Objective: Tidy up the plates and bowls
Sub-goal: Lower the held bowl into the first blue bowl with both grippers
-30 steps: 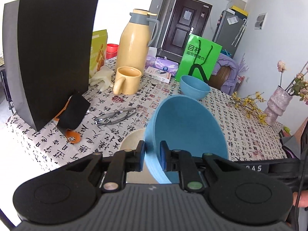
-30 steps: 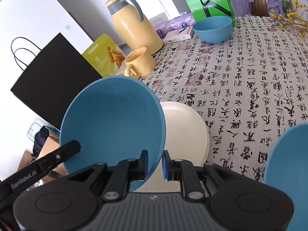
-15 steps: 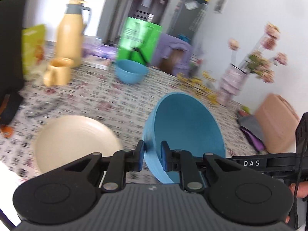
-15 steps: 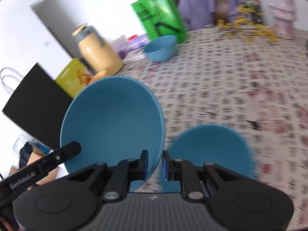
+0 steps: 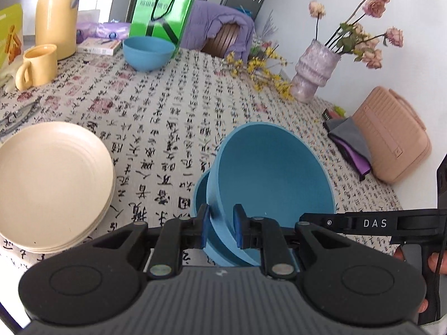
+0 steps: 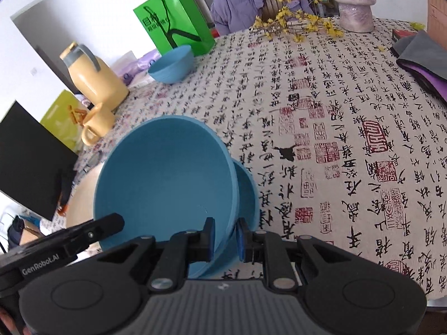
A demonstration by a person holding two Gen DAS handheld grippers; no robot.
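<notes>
Jaws of left gripper [image 5: 220,224] and right gripper [image 6: 225,237] each clamp blue bowl [image 5: 272,178] rim, seemingly above second bowl [image 5: 201,192].

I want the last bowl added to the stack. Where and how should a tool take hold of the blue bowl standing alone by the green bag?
Pinch the thin rim of the lone blue bowl on its near side, one finger inside and one outside, coming down from above. It stands upright and open, and the green paper bag stands close behind its far side.
</notes>
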